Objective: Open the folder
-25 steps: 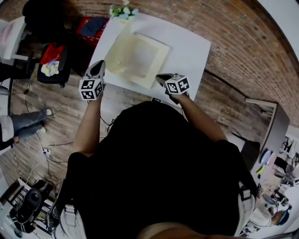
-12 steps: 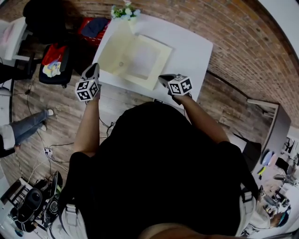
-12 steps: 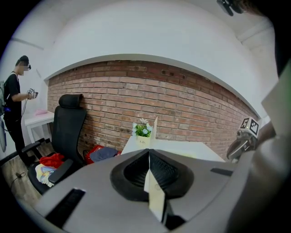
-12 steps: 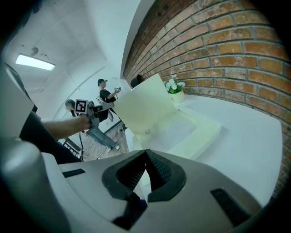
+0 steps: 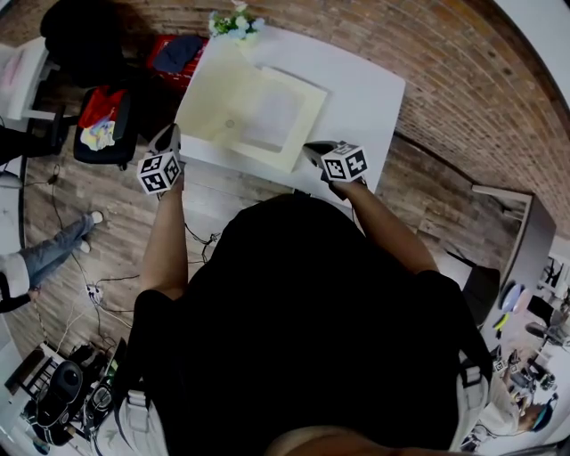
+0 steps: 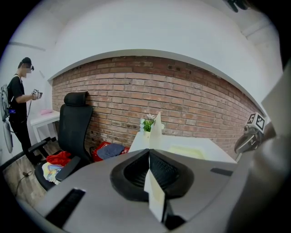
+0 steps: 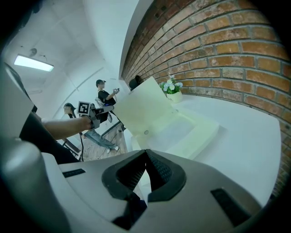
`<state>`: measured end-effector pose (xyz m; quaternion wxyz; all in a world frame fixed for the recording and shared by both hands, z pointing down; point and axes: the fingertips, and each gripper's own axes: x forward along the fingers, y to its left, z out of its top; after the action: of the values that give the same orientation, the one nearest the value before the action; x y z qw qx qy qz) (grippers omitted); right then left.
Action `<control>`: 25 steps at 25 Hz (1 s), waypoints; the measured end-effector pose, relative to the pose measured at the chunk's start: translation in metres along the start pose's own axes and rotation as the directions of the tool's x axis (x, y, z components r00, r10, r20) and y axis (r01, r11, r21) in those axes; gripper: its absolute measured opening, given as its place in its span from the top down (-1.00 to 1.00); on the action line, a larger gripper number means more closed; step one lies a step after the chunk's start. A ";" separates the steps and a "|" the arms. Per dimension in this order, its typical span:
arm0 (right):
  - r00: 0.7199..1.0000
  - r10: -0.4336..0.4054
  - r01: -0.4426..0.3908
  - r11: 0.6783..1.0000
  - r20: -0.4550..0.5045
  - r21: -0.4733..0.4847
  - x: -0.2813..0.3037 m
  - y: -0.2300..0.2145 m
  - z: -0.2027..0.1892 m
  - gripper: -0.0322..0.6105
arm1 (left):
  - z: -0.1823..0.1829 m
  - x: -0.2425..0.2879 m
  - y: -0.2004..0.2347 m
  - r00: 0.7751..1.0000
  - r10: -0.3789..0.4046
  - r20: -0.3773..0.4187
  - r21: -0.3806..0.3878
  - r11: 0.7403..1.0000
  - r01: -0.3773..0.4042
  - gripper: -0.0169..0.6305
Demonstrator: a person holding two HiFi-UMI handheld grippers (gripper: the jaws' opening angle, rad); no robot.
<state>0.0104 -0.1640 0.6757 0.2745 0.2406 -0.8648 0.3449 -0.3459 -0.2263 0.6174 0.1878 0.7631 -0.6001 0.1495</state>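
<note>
A pale yellow folder (image 5: 272, 120) lies on the white table (image 5: 365, 89), its cover (image 5: 214, 89) swung out to the left. My left gripper (image 5: 167, 135) is shut on the cover's outer edge, beyond the table's left side. In the left gripper view the cover (image 6: 153, 191) runs edge-on between the closed pads. My right gripper (image 5: 310, 150) is shut on the folder's near edge and holds it on the table. The right gripper view shows the lifted cover (image 7: 141, 107), the folder's lower sheet (image 7: 186, 132) and the left gripper (image 7: 88, 111) at the far side.
A pot of flowers (image 5: 233, 22) stands at the table's far corner. A black chair (image 5: 80, 36), a red bag (image 5: 174, 53) and clothes (image 5: 98, 120) sit on the wooden floor to the left. A brick wall (image 5: 463, 98) lies along the right. A person (image 6: 18, 109) stands far left.
My left gripper has moved left, away from the table, and carried the cover further open. The right gripper has stayed in place.
</note>
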 end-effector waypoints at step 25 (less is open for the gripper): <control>1.000 -0.025 0.026 0.999 -0.013 0.029 -0.001 -0.016 -0.012 0.82 | -0.049 0.004 0.054 0.990 0.079 -0.119 -0.050 0.995 -0.086 0.91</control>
<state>0.0242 -0.1655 0.6895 0.2808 0.2534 -0.8548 0.3554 -0.3972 -0.2184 0.6683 0.2371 0.7221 -0.6230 0.1851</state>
